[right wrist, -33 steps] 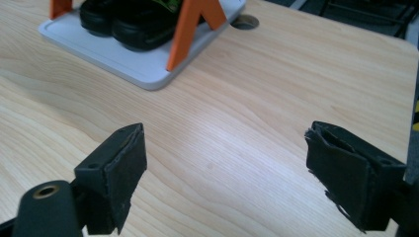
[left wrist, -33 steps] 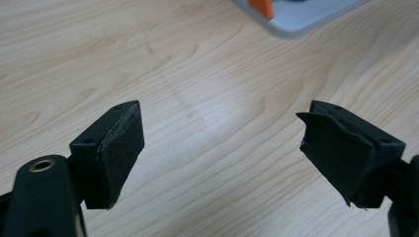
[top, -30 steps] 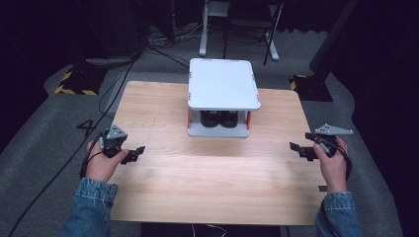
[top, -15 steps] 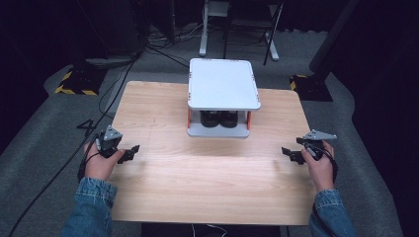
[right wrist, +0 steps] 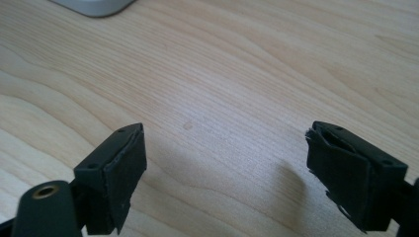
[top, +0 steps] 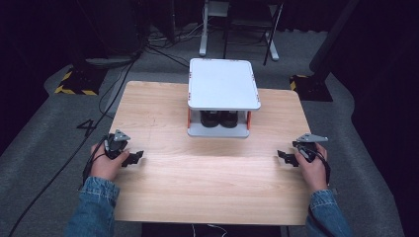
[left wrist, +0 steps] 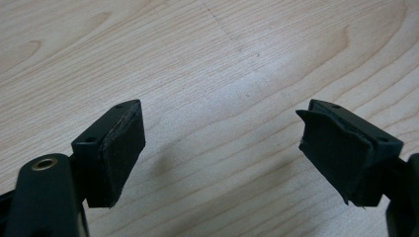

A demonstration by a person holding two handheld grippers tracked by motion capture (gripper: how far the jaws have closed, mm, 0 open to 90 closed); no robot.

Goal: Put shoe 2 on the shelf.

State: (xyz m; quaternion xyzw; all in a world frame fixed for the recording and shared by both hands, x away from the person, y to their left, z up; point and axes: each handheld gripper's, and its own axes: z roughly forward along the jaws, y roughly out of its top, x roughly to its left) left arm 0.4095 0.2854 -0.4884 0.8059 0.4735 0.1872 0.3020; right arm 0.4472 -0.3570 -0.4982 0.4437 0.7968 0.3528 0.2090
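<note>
My left gripper (top: 136, 158) rests low over the wooden table (top: 207, 187) near its left edge, held in a hand with a denim sleeve. It is open, and in the left gripper view (left wrist: 222, 148) only bare wood lies between its pads. My right gripper (top: 284, 157) sits near the right edge, open too; the right gripper view (right wrist: 225, 168) has bare wood between the jaws. A white two-level stand (top: 222, 86) with orange posts stands at the back middle, with two dark objects (top: 220, 118) under its top plate. Both grippers are well short of it.
The stand's base corner (right wrist: 94, 5) peeks in at the top left of the right gripper view. Cables (top: 99, 113) run over the grey floor to the left of the table. A metal frame (top: 237, 29) stands behind it.
The right gripper has moved left and a little lower toward the table. The left gripper has shifted slightly down toward the near edge. Both stay open.
</note>
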